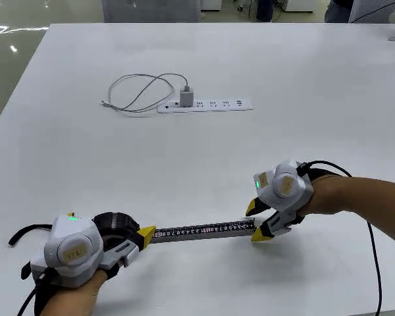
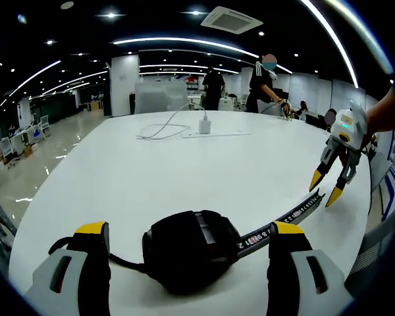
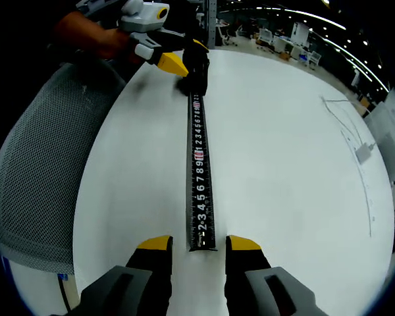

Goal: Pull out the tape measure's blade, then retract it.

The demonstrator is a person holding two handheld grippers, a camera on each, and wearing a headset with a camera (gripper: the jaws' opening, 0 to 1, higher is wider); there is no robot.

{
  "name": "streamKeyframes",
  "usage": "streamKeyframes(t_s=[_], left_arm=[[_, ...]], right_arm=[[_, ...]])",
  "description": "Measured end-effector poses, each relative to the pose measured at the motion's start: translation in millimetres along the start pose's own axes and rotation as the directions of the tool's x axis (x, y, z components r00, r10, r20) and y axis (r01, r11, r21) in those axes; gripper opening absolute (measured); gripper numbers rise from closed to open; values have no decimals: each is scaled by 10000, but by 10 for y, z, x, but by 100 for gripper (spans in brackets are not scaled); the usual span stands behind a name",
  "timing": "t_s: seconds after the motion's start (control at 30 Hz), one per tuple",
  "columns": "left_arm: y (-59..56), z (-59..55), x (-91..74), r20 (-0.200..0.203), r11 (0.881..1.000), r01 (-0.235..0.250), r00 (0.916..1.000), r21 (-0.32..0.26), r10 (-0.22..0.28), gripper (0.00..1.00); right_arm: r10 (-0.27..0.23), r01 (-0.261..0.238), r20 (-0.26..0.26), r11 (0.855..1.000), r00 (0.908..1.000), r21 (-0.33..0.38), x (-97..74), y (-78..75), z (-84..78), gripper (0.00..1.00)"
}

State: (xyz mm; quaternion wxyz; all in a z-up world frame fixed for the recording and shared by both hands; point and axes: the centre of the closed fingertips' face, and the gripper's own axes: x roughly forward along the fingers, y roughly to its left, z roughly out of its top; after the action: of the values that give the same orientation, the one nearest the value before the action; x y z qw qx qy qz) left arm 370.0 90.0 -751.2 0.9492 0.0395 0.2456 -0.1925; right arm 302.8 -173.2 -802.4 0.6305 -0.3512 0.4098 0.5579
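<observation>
A black tape measure case rests on the white table at the near left. My left gripper stands open around the case, with a gap of table showing on each side. The blade lies flat, drawn out to the right with its numbers up. Its end sits between the yellow fingertips of my right gripper, which is open and just off both edges of the blade. In the right gripper view, my right gripper looks along the blade to the left gripper.
A white power strip with a plugged-in charger and a looped cable lies mid-table, well beyond the grippers. A grey mesh chair stands at the table's near edge. People stand past the far end.
</observation>
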Motion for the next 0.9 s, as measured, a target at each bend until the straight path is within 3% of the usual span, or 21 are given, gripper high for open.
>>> streamKeyframes(t_s=[0.37, 0.53, 0.6, 0.8, 0.9], left_arm=[[-15, 83, -20, 274, 9999, -26, 9996, -138, 29, 99], [-10, 29, -6, 172, 9995, -60, 9998, -299, 66, 99], [2, 33, -22, 330, 9985, -134, 9993, -522, 151, 99], [30, -43, -27, 37, 9980, -422, 9991, -478, 424, 97], [37, -55, -10, -89, 9971, -545, 9985, -534, 541, 90]], right_arm=[[-120, 124, -278, 9998, 9995, 138, 26, -10, -50, 16], [-221, 225, -414, 9997, 9989, 101, 40, -16, -52, 12], [-210, 232, -520, 9988, 9984, 423, 37, -17, -50, 11], [-359, 395, -973, 9986, 9946, 359, 43, -10, -42, 11], [-255, 291, -864, 9988, 9959, 405, 30, -24, -57, 11]])
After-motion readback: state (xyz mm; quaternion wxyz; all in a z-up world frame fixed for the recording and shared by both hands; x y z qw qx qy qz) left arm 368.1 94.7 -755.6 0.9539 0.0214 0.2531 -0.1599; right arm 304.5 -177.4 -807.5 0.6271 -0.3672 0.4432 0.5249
